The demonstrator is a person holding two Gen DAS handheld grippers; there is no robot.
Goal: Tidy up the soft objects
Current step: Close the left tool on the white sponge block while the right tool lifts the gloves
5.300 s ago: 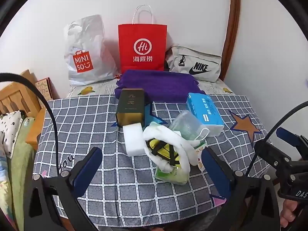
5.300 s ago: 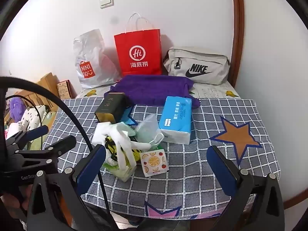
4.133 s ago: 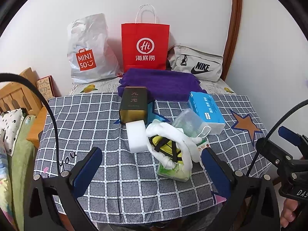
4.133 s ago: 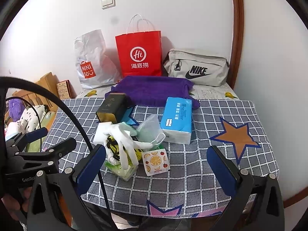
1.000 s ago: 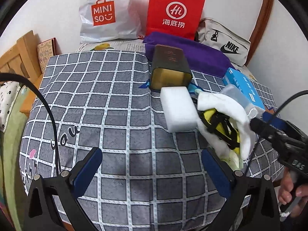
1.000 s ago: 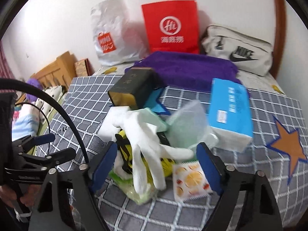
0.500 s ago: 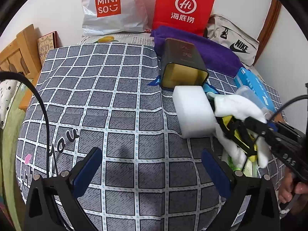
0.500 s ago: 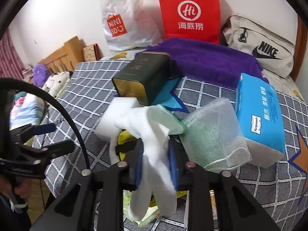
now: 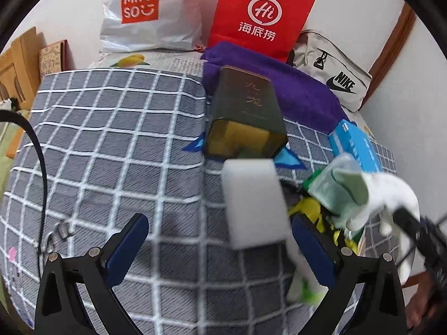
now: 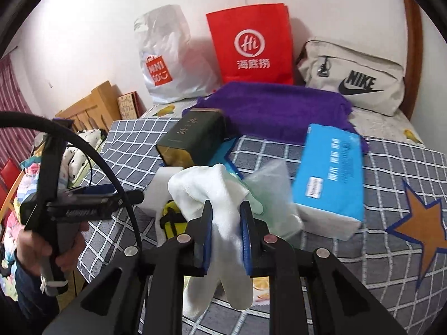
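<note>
Left wrist view
Left gripper point(image 9: 220, 240): jaws spread wide, holding nothing, low over the checked cloth point(image 9: 111, 139).
Sponge point(image 9: 254, 203): white block lying on the cloth, its near end between the open fingers, closer to the right one.
Tin point(image 9: 245, 114): dark green, on its side, just behind the sponge and touching or nearly touching it.
Glove point(image 9: 391, 195): white, blurred, at the right edge beside a pale green cloth point(image 9: 340, 187), above the pile.
Yellow item point(image 9: 307, 206): partly hidden under the pile; what it is cannot be told.
Tissue pack point(image 9: 354, 145): blue, right of the tin.
Towel point(image 9: 293, 95): purple, behind the tin.

Right wrist view
Right gripper point(image 10: 226, 209): jaws pinched nearly together on the glove point(image 10: 220, 195), which bulges above the fingertips and hangs down below them.
Glove position: over the pile, in front of the sponge point(image 10: 159, 187) and the tin point(image 10: 192, 136).
Mesh pouch point(image 10: 273, 189): translucent, just right of the glove, against the tissue pack point(image 10: 329, 176).
Left gripper point(image 10: 134, 194): seen side on at the left, in a hand point(image 10: 50, 248).
Back row: white bag point(image 10: 170, 58), red bag point(image 10: 251, 44), beige bag point(image 10: 354, 78) against the wall, behind the towel point(image 10: 276, 106).
</note>
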